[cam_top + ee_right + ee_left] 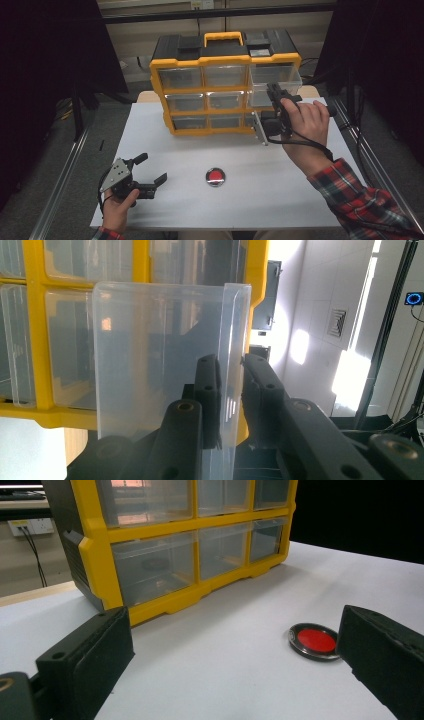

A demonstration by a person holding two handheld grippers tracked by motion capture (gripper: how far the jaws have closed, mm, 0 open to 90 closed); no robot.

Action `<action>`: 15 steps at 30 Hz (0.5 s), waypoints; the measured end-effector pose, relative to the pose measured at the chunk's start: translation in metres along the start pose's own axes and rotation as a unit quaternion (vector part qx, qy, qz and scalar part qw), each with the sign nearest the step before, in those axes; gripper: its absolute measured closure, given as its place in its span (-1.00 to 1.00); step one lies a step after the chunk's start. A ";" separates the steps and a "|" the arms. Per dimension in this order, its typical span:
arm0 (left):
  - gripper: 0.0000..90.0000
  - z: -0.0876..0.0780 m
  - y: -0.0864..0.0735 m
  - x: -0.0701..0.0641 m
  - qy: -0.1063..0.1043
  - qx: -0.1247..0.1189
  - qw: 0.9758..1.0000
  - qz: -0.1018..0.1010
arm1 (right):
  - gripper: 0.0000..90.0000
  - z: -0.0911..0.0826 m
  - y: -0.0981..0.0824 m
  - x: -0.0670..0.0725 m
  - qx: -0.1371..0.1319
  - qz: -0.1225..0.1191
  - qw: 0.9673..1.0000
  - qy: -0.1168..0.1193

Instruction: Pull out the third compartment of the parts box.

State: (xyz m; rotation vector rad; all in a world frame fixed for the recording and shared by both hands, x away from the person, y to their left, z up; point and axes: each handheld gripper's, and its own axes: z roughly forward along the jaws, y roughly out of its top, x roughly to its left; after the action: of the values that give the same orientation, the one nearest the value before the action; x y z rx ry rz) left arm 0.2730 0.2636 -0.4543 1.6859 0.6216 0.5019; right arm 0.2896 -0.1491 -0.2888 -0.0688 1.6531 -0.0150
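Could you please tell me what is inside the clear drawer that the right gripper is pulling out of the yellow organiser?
The clear drawer, clamped at its front wall by the right gripper, looks empty: through its walls only the yellow organiser frame shows. The gripper's jaws and the hand cover its lower part.

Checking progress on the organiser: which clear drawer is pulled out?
The top right drawer; it juts forward of the yellow frame, clamped by the right gripper. The others sit flush.

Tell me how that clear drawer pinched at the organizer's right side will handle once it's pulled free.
The clear drawer looks thin-walled and empty, so probably light. Its glossy plastic may slip, since the right hand-held gripper pinches only the front lip. Held by one edge, it would likely sag or tilt once clear of the yellow organizer.
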 end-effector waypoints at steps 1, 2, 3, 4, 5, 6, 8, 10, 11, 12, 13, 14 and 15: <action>-0.96 0.000 0.000 0.000 0.000 0.000 1.000 0.000 | 0.74 0.000 0.000 0.000 0.000 0.000 1.000 0.000; -0.96 0.000 0.000 0.000 0.000 0.000 1.000 0.000 | 0.74 0.000 0.000 0.000 0.000 0.001 1.000 0.000; -0.96 0.000 0.000 0.000 0.000 0.000 1.000 0.000 | 0.73 -0.001 0.000 0.000 -0.001 0.001 1.000 0.000; -0.96 0.000 0.000 0.000 0.000 0.000 1.000 -0.001 | 0.73 -0.001 0.000 0.001 -0.001 0.001 1.000 0.000; -0.96 0.000 0.000 0.000 -0.001 0.000 1.000 -0.001 | 0.74 -0.001 0.000 0.001 0.000 0.002 1.000 -0.001; -0.96 0.000 0.000 0.000 -0.001 0.001 1.000 0.000 | 0.74 -0.001 -0.001 0.001 0.000 0.006 1.000 -0.001; -0.96 0.000 0.000 0.000 -0.001 0.000 1.000 -0.001 | 0.74 -0.001 0.000 0.000 -0.001 0.002 1.000 0.000; -0.96 0.000 0.000 0.000 -0.001 0.000 1.000 0.001 | 0.74 -0.002 0.000 0.000 -0.004 0.005 1.000 0.001; -0.96 0.000 0.000 0.000 -0.001 -0.001 1.000 -0.002 | 0.74 -0.002 0.000 0.000 -0.004 0.006 1.000 0.001; -0.96 0.000 0.000 0.000 0.000 -0.001 1.000 -0.001 | 0.74 -0.002 0.001 0.000 -0.005 0.003 1.000 0.001; -0.96 0.000 0.000 0.000 0.000 -0.001 1.000 -0.001 | 0.74 -0.002 0.000 0.001 -0.005 0.005 1.000 -0.001; -0.96 0.000 0.000 0.000 -0.001 0.000 1.000 -0.002 | 0.74 -0.002 0.000 0.000 -0.005 0.004 1.000 -0.001; -0.96 0.000 0.000 0.000 -0.001 -0.001 1.000 -0.002 | 0.74 -0.002 0.000 0.000 -0.006 0.005 1.000 0.000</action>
State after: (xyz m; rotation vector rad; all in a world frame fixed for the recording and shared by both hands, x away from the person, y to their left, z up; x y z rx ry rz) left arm 0.2730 0.2633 -0.4546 1.6835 0.6228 0.4990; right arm 0.2875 -0.1490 -0.2889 -0.0694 1.6535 0.0022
